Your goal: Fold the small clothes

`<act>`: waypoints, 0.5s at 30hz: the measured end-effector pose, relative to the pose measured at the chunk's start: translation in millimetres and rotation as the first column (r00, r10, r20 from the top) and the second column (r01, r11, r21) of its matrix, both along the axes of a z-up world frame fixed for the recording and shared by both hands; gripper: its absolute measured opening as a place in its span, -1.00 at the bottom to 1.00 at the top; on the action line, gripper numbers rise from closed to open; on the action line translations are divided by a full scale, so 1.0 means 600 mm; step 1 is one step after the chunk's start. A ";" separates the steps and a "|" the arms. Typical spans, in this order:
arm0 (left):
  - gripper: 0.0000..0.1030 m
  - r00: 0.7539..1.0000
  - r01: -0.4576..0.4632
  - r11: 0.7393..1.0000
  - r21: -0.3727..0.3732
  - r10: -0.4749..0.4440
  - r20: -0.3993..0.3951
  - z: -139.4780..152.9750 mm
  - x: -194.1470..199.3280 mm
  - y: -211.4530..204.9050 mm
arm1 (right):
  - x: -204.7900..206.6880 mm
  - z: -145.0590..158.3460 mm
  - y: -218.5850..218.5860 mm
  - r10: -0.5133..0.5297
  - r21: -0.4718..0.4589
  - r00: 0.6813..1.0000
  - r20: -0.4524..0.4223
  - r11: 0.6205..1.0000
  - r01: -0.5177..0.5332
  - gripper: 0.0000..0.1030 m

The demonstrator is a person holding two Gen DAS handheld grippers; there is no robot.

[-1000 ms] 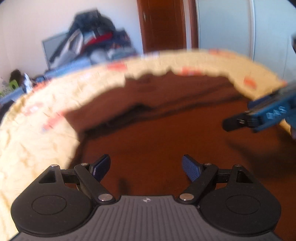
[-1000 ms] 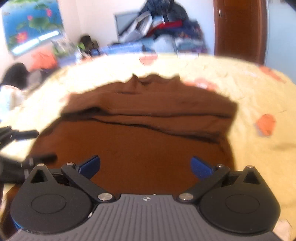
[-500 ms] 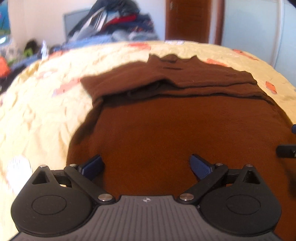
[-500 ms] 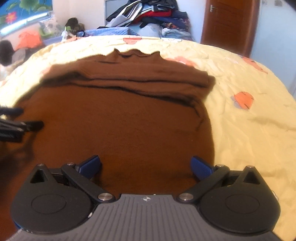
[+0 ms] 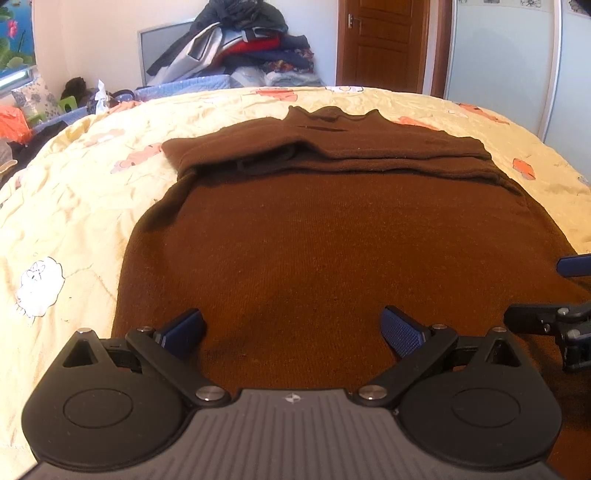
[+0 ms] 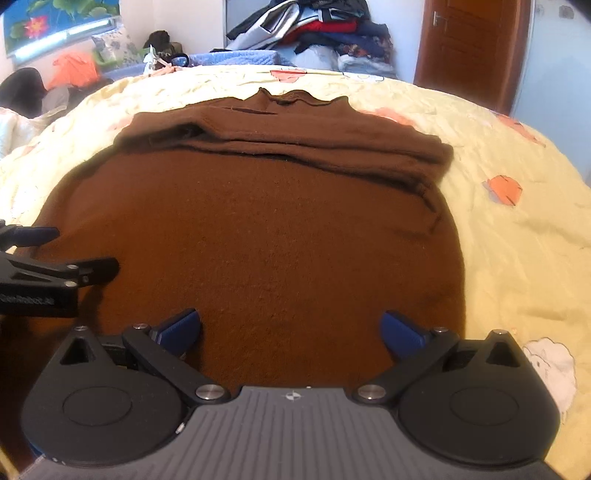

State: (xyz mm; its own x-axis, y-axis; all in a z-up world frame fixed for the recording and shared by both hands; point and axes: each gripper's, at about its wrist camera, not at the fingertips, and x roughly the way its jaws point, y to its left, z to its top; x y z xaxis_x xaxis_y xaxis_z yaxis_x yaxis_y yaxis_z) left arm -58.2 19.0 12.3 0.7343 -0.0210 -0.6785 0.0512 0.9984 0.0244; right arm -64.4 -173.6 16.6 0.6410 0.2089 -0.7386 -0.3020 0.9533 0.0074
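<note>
Here one brown sweater [image 5: 332,258] fills mid-frame on the bedspread [image 5: 74,206]. Two grippers, left [image 5: 293,332] and right [image 6: 291,328], both spread wide, nothing between. Only the right view shows the poster [image 6: 55,22], upper left.

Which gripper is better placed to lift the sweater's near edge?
Neither clearly. The left gripper and right gripper both hang open over the brown sweater, one toward each side; probably a two-handed lift.

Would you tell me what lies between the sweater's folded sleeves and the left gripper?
Only bare brown sweater body lies before the left gripper, per the left wrist view.
</note>
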 end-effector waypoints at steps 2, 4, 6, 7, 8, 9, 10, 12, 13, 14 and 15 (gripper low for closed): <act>1.00 1.000 0.000 1.000 0.000 0.000 0.000 0.000 -0.002 0.000 | -0.007 -0.016 0.005 0.009 -0.009 1.000 0.013 1.000 -0.008 1.00; 1.00 1.000 0.001 1.000 0.002 -0.001 -0.001 0.001 -0.007 0.000 | -0.023 -0.026 0.002 0.014 0.003 0.998 0.061 1.000 -0.014 1.00; 1.00 1.000 0.000 1.000 0.003 0.000 -0.001 0.000 -0.010 0.000 | -0.034 -0.028 -0.005 0.019 0.008 0.997 0.072 1.000 -0.019 1.00; 1.00 1.000 -0.001 1.000 0.003 0.001 -0.001 0.001 -0.013 0.000 | -0.038 -0.028 -0.007 0.019 0.009 0.997 0.074 1.000 -0.020 1.00; 1.00 1.000 -0.001 1.000 0.002 0.001 -0.003 0.001 -0.014 0.000 | -0.044 -0.028 -0.008 0.019 0.009 0.997 0.078 1.000 -0.019 1.00; 1.00 1.000 -0.002 1.000 0.002 0.002 -0.003 0.002 -0.015 0.000 | -0.050 -0.028 -0.010 0.020 0.009 0.996 0.084 1.000 -0.020 1.00; 1.00 1.000 -0.003 1.000 0.002 0.003 -0.003 0.002 -0.018 0.000 | -0.055 -0.028 -0.012 0.020 0.011 0.996 0.088 1.000 -0.021 1.00; 1.00 1.000 -0.006 1.000 0.001 0.006 -0.009 0.002 -0.023 0.000 | -0.064 -0.029 -0.015 0.019 0.012 0.996 0.092 1.000 -0.020 1.00; 1.00 1.000 -0.007 1.000 0.000 0.007 -0.013 0.003 -0.027 0.001 | -0.068 -0.029 -0.017 0.017 0.014 0.996 0.093 1.000 -0.019 1.00; 1.00 1.000 -0.006 1.000 -0.002 0.006 -0.017 0.004 -0.031 0.001 | -0.071 -0.028 -0.018 0.017 0.014 0.995 0.093 1.000 -0.018 1.00; 1.00 1.000 -0.004 1.000 -0.003 0.004 -0.023 0.004 -0.036 0.002 | -0.076 -0.028 -0.019 0.017 0.014 0.995 0.094 1.000 -0.018 1.00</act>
State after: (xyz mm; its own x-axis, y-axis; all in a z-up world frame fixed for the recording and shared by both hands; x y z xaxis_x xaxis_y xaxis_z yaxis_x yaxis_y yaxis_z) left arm -79.8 20.0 15.0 0.7188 -0.0200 -0.6949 0.0476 0.9987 0.0204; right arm -109.8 -185.1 -0.5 0.7033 0.2311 -0.6722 -0.3189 0.9478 -0.0079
